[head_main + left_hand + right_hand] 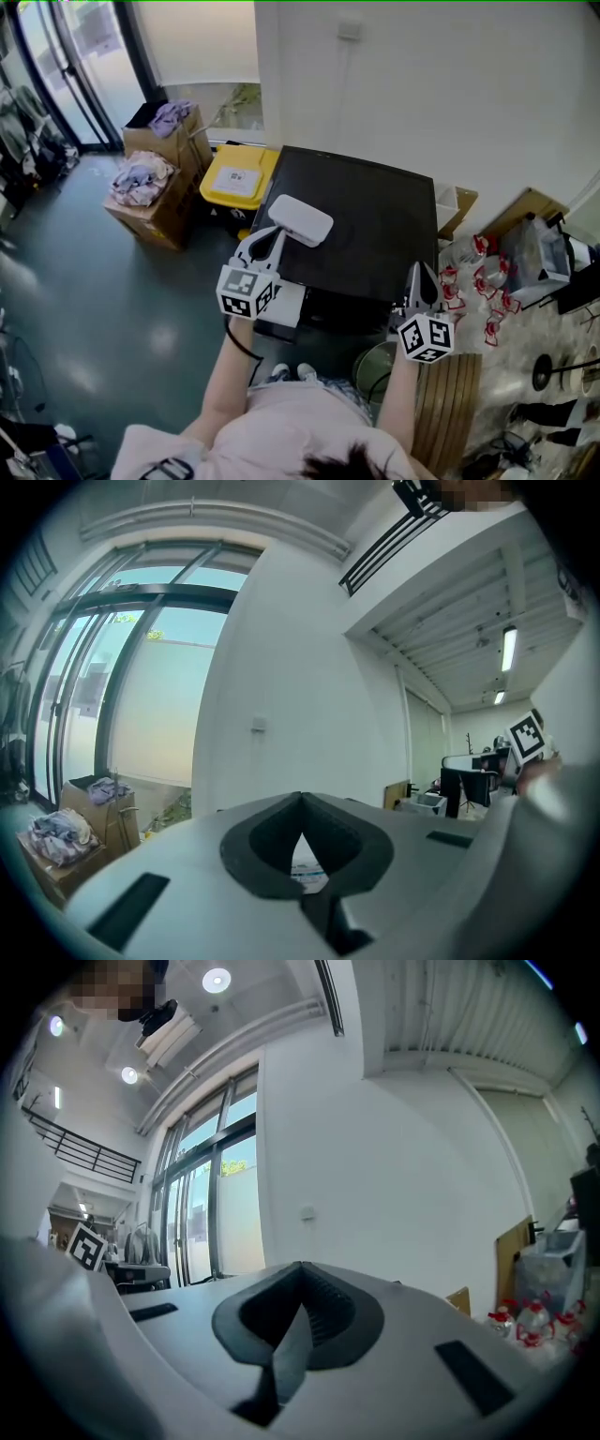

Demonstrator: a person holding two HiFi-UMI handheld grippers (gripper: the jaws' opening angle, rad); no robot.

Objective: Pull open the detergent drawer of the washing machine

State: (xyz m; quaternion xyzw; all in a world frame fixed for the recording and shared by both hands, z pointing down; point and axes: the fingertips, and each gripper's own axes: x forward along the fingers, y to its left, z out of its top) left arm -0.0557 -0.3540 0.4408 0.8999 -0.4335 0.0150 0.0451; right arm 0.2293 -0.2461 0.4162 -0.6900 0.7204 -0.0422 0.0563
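Boxy washing machine with a flat, smooth black top, pushed up against the white wall. White plastic detergent drawer at the machine's front left corner, sticking out from the front like a little shelf, just under the left gripper. Too small to see inside the drawer. Left gripper's fingers pressed together at the tips, holding nothing (only a tiny peek of printed paper through the dark rubbery hollow between them). Right gripper near the machine's front right corner, its fingers squeezed together too, with nothing in them. Neither pair of fingers on the drawer.

Flat white slab with round corners lying on the black top, close to the left gripper. Bright yellow bin lid beside the machine's left side. Brown cardboard boxes farther left, heaped with soft crumpled clothes. Clear plastic bottles with red caps on the right. Shiny grey-green floor.
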